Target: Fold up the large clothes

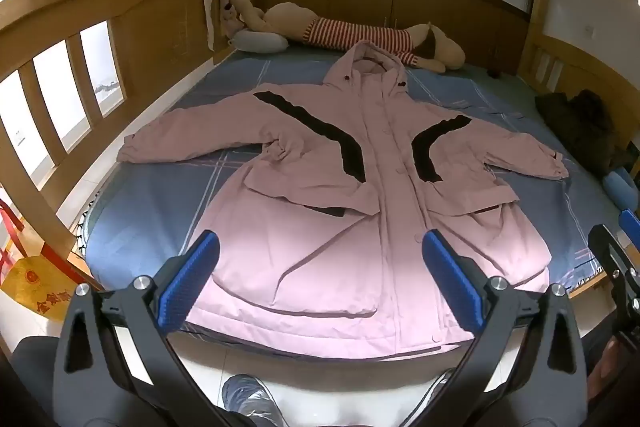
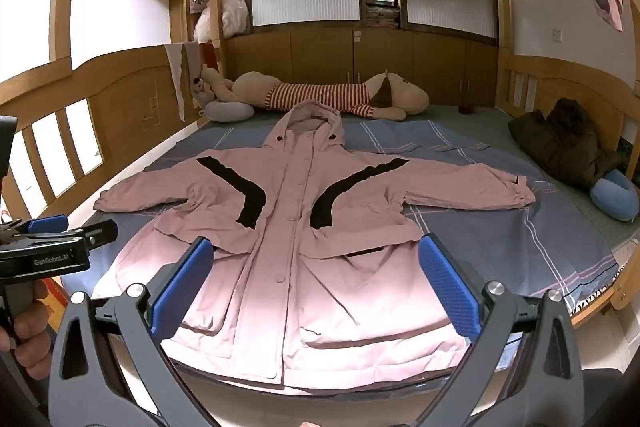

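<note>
Pink coat [image 1: 360, 211] flat on bed beyond both open grippers.

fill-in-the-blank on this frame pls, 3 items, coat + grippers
The pink coat lies spread flat with its front facing ____.
Both the left hand-held gripper and right hand-held gripper have their jaws ____.
The striped plush toy lies beyond the coat's ____.

Missing words: up; open; hood
</note>
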Available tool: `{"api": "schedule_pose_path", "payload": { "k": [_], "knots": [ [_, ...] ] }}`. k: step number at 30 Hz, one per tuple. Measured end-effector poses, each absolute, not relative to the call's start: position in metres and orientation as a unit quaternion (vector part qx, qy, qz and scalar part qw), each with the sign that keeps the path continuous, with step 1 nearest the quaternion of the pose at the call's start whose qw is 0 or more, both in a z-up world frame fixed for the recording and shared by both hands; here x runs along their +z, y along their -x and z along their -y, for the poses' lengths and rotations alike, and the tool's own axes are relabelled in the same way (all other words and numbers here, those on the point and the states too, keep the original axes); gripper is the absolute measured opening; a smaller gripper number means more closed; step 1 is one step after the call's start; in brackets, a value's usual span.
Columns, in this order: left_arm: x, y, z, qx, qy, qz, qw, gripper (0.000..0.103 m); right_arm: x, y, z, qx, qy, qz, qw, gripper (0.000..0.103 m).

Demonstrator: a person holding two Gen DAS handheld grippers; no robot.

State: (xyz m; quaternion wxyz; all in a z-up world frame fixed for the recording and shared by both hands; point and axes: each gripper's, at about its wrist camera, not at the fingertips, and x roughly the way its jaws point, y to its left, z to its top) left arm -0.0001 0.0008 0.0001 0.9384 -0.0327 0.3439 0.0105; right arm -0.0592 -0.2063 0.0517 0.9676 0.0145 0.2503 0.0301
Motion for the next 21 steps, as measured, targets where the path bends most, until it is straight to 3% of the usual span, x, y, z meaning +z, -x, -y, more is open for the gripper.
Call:
{"api": "schedule_pose_path", "payload": {
  "k": [21],
  "knots": [
    [-0.0018,0.0002,0.0027,0.005,0.02,-0.345,0.938,0.101,0.0526,0.0565,0.2092,0.027,-0.013,-0.249,0.968,0.102]
  ]
}}
